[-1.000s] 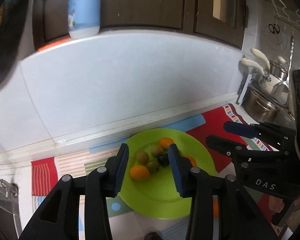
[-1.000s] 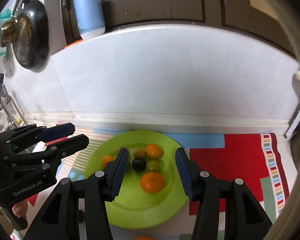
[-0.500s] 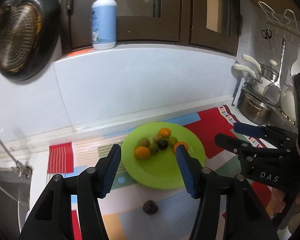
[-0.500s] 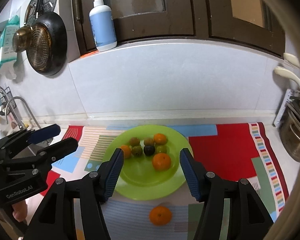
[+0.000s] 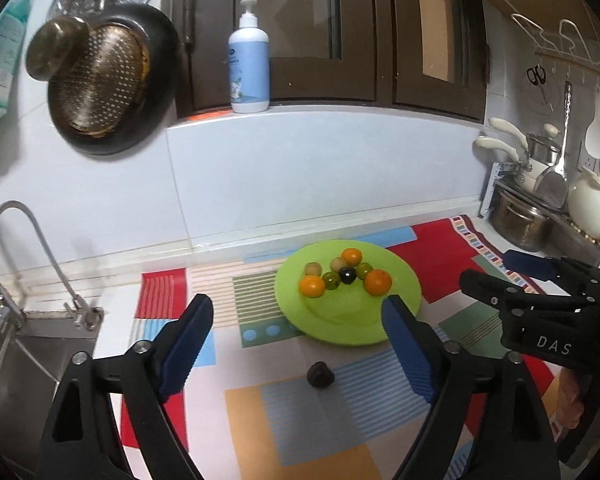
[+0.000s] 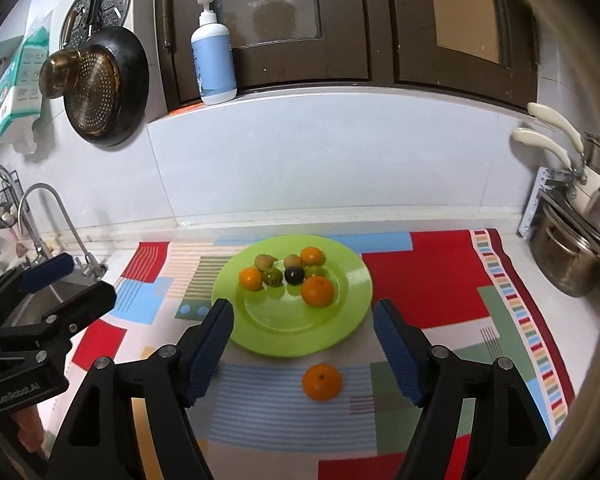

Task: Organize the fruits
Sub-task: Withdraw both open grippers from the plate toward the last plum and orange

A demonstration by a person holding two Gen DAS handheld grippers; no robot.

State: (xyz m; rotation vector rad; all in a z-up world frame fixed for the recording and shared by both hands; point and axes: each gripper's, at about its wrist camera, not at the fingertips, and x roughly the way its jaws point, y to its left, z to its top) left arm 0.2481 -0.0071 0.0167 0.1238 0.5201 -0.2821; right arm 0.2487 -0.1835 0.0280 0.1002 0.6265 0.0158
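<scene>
On the counter, over a patchwork mat (image 6: 432,280) w/ red, blue & striped blocks, sits a green plate (image 6: 284,332) holding a small cluster of fruit near its far side: three oranges, e.g. the biggest (image 6: 317,290), plus a dark plum (image 6: 294,275) and a few greenish/brownish round fruits, all touching or just beside each other. Off the plate, on the mat just in front of its near rim, lies a loose orange (image 6: 322,376), seen in the right wrist view between the right claw's fingers but not touched. Left wrist view shows a dark fruit (image 5: 320,375) also on the mat, near the plate's front edge, likewise between the left claw's fingers w/o contact. Left claw (image 5: 298,348) is released, jaws have just been opening, nothing gripped. Right claw (image 6: 302,344) is also released, jaws just been opening, pads clear of the orange. Each claw shows in the other's view, at the side edge. Behind: white tiled wall, soap bottle (image 6: 214,54) on the ledge under dark cabinets, pan (image 6: 100,88) hanging left, tap (image 5: 24,256) & sink at left, pots at right.
</scene>
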